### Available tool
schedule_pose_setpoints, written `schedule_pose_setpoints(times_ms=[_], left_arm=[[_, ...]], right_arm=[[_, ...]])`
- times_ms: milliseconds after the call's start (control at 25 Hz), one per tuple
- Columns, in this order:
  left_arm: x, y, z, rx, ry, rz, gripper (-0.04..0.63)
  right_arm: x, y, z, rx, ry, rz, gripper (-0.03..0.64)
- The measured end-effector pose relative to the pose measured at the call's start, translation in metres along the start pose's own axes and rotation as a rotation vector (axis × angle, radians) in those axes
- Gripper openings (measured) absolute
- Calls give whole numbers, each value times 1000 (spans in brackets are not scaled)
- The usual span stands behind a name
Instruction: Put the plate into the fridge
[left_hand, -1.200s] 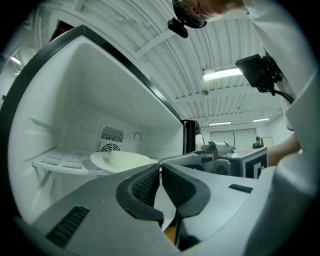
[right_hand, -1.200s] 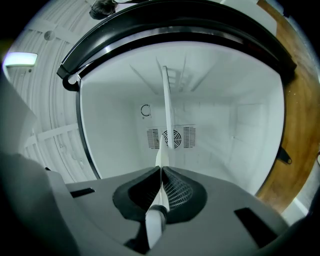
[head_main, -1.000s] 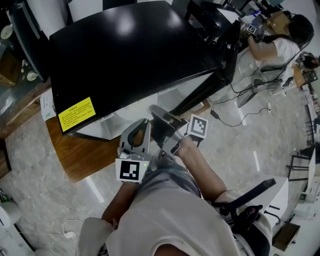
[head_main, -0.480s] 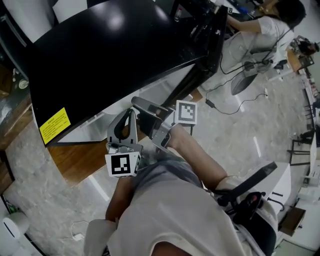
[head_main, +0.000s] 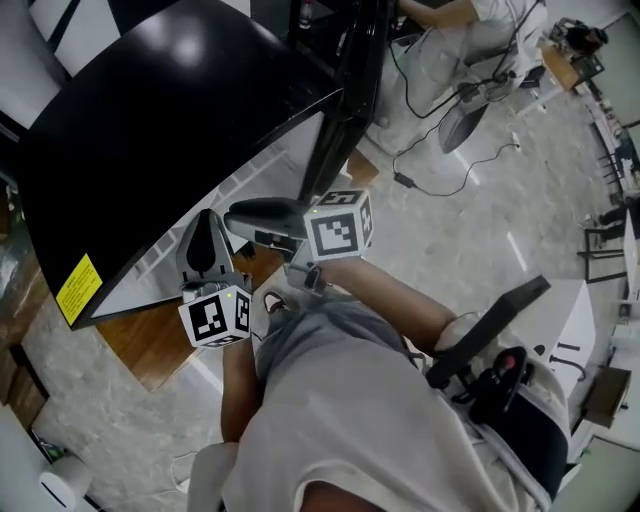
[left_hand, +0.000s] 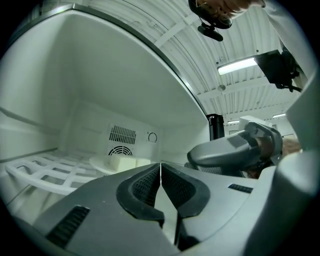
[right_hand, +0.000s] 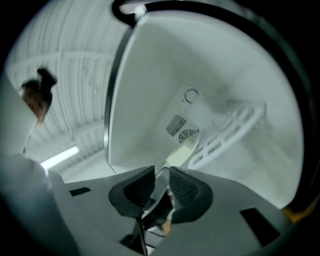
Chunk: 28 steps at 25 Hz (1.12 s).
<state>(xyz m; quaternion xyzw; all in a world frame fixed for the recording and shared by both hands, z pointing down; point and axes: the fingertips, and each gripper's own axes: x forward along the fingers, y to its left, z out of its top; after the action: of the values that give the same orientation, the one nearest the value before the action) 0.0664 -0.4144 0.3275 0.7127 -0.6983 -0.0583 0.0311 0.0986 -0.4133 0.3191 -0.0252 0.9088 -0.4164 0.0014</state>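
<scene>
Since a second ago, the right gripper (head_main: 240, 214) is swung level at the black-topped fridge (head_main: 150, 130), its inside hidden. The left gripper (left_hand: 160, 169) is seen shut and empty, with the round white plate (left_hand: 107, 162) resting on the white wire shelf (left_hand: 45, 172) beyond. The right jaws are closing, apart, nothing between.

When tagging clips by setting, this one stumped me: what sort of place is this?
Probably an office or lab workspace, not a home kitchen: black fridge, loose cables on a stone-look floor, ceiling strip light.
</scene>
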Motion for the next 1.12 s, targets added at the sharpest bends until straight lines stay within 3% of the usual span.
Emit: schedule_pose_setpoints(times_ms=[40,160,280,680,880,1120], left_arm=[[1,0,0,3,2,0,26],[4,-4,2,12,4,-4,26],[1,3,8,17,-4,29,26],[-9,9,15,41,-9,92,25],[-20,-19,15,33,-15,134,25],[-35,-61,-20,36,74,207,25]], right_arm=[[0,-4,4,-147,-1,-73,63],[4,-10,14,-525,23,-250,28],[18,-10,10,-695,74,-307,28],[17,-12,18,-814,11,-368,28],[-22,-3,12,-825,-27,-355,20],[-77,-18,-11,-815,30,-339,17]])
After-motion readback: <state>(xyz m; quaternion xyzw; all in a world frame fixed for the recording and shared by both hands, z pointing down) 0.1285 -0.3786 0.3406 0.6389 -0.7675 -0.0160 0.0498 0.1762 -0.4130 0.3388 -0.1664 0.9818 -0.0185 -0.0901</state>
